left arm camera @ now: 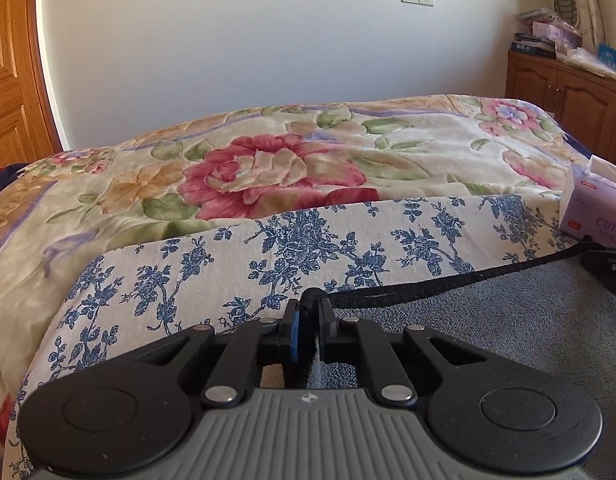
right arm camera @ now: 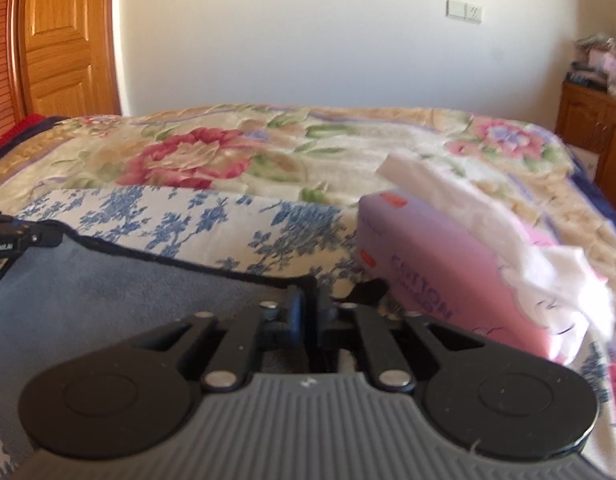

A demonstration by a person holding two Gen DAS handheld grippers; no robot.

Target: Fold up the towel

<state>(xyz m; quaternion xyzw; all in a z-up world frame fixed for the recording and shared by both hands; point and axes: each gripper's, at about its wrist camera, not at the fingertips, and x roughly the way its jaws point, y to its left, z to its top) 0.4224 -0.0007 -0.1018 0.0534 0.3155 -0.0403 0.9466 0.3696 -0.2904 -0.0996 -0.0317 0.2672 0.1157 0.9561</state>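
A grey-blue towel [left arm camera: 487,320] with a dark hem lies on a blue-flowered white cloth [left arm camera: 268,256] on the bed. My left gripper [left arm camera: 309,304] is shut on the towel's left far corner, the dark hem bunched between its jaws. My right gripper [right arm camera: 309,300] is shut on the towel's [right arm camera: 128,288] right far corner. The hem runs taut between the two corners. The right gripper shows at the right edge of the left wrist view [left arm camera: 605,264], and the left gripper shows at the left edge of the right wrist view [right arm camera: 12,236].
A pink tissue pack [right arm camera: 447,280] with white tissues spilling out lies just right of my right gripper; it also shows in the left wrist view [left arm camera: 595,208]. A floral blanket [left arm camera: 308,160] covers the bed. A wooden cabinet [left arm camera: 563,96] stands at far right, a wooden door [right arm camera: 64,40] at left.
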